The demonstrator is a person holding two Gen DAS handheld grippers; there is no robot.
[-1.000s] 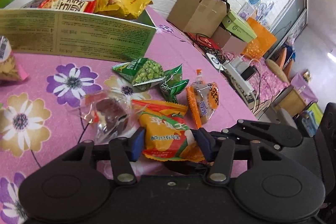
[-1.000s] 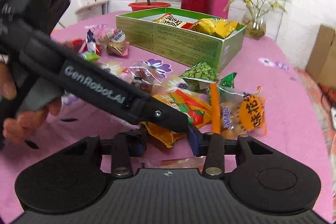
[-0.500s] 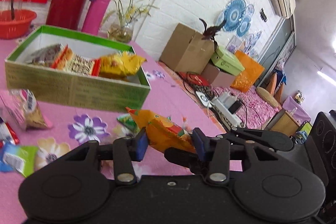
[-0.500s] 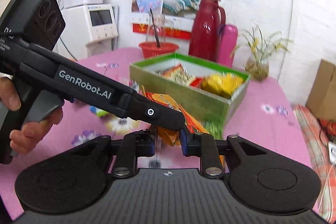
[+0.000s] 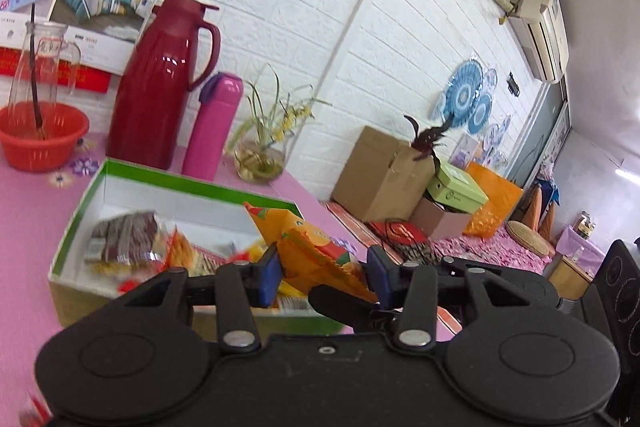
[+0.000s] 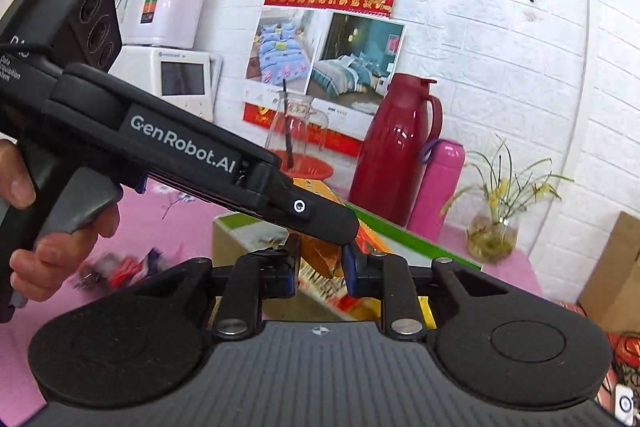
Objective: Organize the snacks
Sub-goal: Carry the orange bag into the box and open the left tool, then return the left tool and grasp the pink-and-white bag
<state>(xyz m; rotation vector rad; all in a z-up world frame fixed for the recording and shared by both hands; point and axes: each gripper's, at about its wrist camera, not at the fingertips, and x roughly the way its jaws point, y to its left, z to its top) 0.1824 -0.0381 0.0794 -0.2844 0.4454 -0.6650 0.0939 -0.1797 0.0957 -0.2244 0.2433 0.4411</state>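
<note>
both the left gripper (image 5: pixel 322 277) and the right gripper (image 6: pixel 320 273) have their fingers pinching one orange snack packet (image 5: pixel 310 251), held up in the air over the near right corner of the green box (image 5: pixel 176 187) of snacks on the pink tabletop (image 5: pixel 24 211)

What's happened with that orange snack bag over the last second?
Both hand-held grippers, left and right, have lifted the orange snack bag off the flowered pink tablecloth, away from the other loose packets, and carried it up to the green box, where it now hangs above the near wall. Both were already clamped on it a second ago, and nothing has been let go. The snacks in the box look unmoved.
</note>
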